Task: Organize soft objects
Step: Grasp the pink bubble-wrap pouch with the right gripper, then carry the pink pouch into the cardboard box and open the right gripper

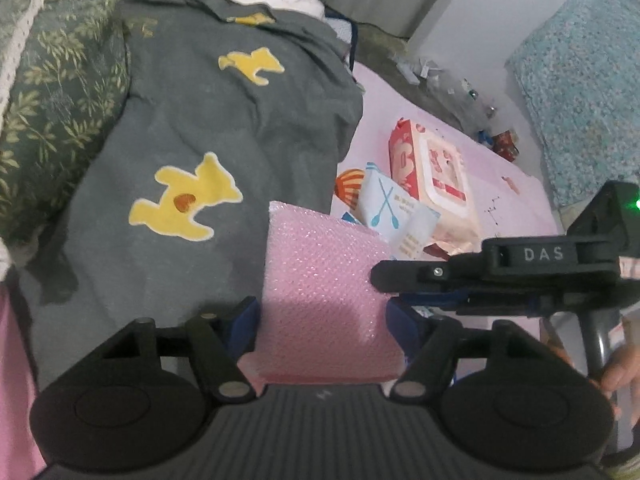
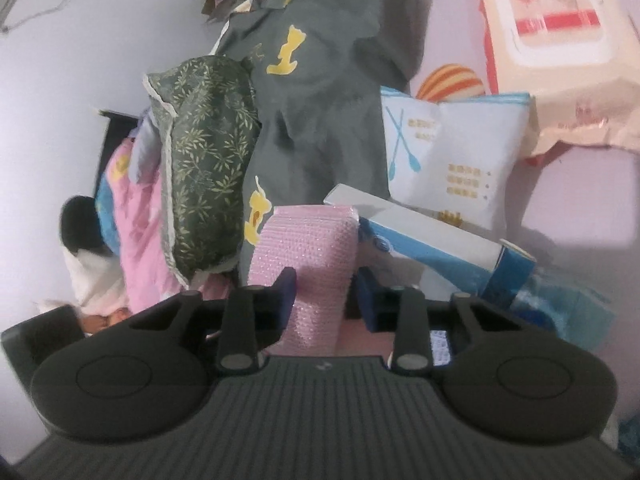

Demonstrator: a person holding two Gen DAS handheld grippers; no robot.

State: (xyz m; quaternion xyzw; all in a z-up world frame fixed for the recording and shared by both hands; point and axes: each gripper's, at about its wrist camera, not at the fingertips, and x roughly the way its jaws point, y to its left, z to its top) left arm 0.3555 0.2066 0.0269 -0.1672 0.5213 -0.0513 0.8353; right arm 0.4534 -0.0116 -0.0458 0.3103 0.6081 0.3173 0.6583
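Both claws hold one pink bubble-wrap pad (image 1: 320, 300) — the left gripper (image 1: 322, 316) squeezes its wide sides, and the right gripper (image 2: 326, 294) pinches it thin by its edge. The pad sits on the bed (image 1: 472, 148), beside the grey blanket (image 1: 224, 128). Farther back lie a white-and-blue packet (image 1: 390, 210) and a red wipes pack (image 1: 436, 172), near the bed's far edge.

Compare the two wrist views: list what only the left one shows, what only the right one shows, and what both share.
Only the left wrist view: the right gripper from the side, a hand, and a teal speckled cushion.

Only the right wrist view: a blue and white box beside the pink bubble-wrap pad.

Both: that pad between the jaws, the grey blanket with yellow bears, the green leaf-print pillow, and the wet-wipes pack.
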